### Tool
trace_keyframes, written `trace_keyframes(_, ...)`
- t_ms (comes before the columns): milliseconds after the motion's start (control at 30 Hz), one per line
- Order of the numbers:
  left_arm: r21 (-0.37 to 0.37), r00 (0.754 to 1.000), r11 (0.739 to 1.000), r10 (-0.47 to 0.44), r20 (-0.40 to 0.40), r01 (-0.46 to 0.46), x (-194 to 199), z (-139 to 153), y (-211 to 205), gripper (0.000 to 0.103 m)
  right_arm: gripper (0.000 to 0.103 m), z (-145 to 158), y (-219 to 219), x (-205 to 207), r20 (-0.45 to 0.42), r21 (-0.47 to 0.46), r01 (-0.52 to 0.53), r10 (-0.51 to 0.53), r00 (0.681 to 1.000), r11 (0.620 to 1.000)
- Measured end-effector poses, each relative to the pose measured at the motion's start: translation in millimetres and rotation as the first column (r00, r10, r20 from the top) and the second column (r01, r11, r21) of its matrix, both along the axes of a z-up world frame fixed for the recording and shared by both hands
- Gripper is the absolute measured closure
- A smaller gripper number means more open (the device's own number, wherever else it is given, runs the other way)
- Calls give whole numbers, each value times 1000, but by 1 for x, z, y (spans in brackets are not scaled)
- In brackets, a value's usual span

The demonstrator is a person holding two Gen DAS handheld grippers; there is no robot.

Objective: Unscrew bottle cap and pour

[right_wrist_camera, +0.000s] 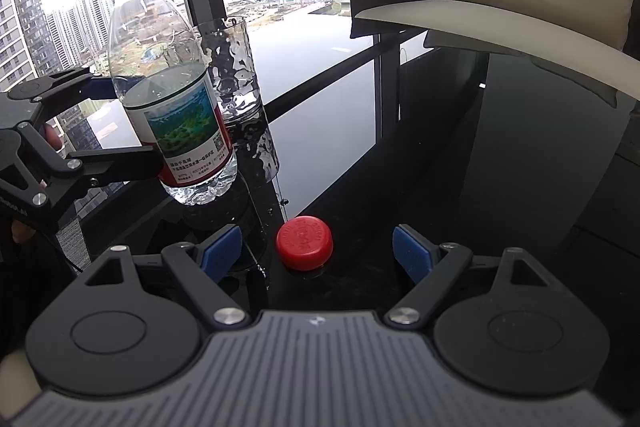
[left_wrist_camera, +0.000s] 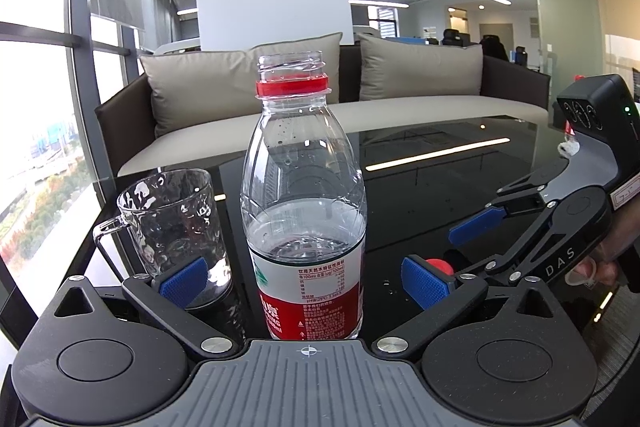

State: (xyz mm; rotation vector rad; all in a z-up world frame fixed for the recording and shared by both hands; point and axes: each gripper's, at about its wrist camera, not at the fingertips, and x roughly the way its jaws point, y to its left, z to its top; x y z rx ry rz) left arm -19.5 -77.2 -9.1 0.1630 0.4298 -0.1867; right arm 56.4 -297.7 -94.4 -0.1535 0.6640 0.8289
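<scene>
Left tool (left_wrist_camera: 304, 283) spread wide, pads (left_wrist_camera: 184, 281) on either side of the bottle (left_wrist_camera: 304, 187) with clear gaps, gripping nothing. Bottle upright between those fingers near the near edge of the black counter (left_wrist_camera: 420, 147), mouth open, red ring around the neck, roughly half full of water, white and red label around the lower half; base hidden behind the tool body in the left wrist view. Just left of the bottle, a clear dimpled mug (left_wrist_camera: 172, 219) standing on the counter, handle pointing left, seemingly nothing inside. Right tool (right_wrist_camera: 317, 247) also wide apart, low over the counter to the right of the bottle, clamped on nothing. Between its two blue pads (right_wrist_camera: 222, 247), without touching either, the red cap (right_wrist_camera: 305, 243) lying flat on the counter, top up. From the left wrist, only a sliver of that cap visible past the left tool's right pad. Beyond the far edge of the counter, a sofa (left_wrist_camera: 400, 107) with beige cushions; along the left, tall windows (left_wrist_camera: 36, 147) onto a city.
</scene>
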Motion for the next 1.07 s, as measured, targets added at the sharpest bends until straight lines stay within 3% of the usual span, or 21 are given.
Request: trace_keyframes(1067,5,1000,1000,-2,12,2,-3,3,-5,1,18,3,2,-2,3,-15,2,-2,1000,1000)
